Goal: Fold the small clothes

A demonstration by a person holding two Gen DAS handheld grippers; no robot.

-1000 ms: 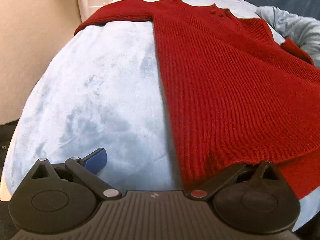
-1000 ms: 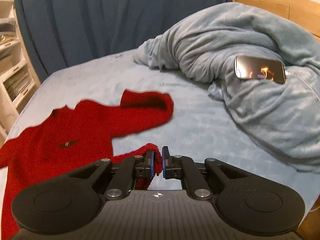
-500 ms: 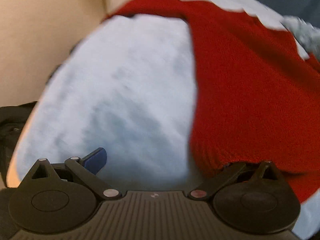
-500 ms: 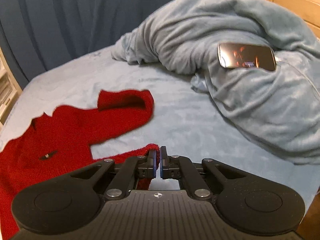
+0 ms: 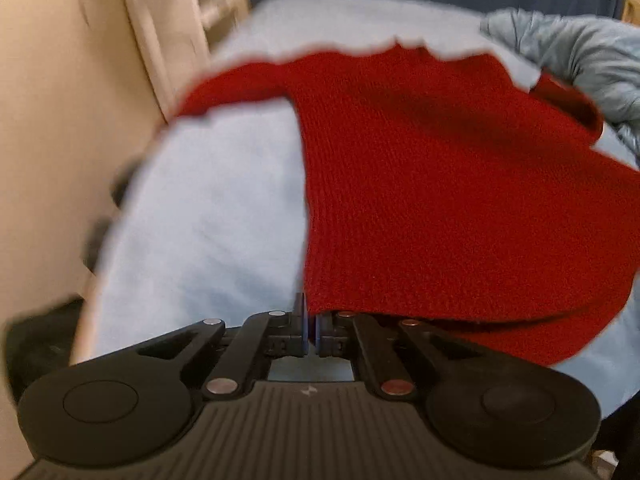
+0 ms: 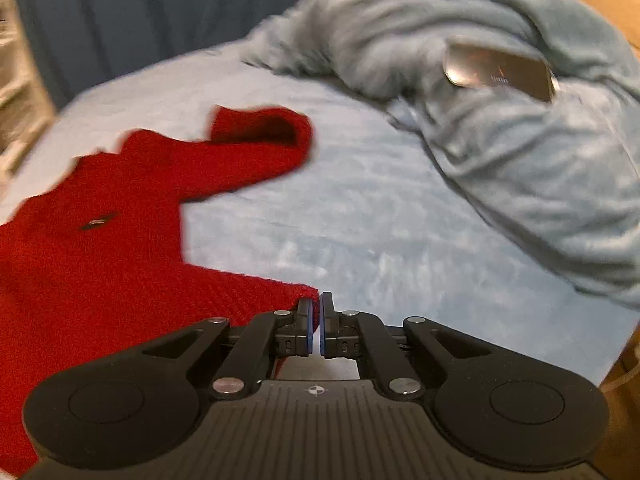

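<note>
Left gripper (image 5: 311, 326): jaws closed on the hem corner of the red sweater (image 5: 440, 184). Right gripper (image 6: 315, 322): jaws pinched on the opposite hem corner. Sweater spread across the pale blue bed (image 6: 360, 216). Rumpled blanket (image 6: 520, 152) to the right carries a phone (image 6: 500, 72).

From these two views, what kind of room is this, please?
Most likely a bedroom. A red sweater lies on a bed with a light blue sheet, a rumpled blue-grey blanket is heaped beside it, and a dark curtain hangs behind.
</note>
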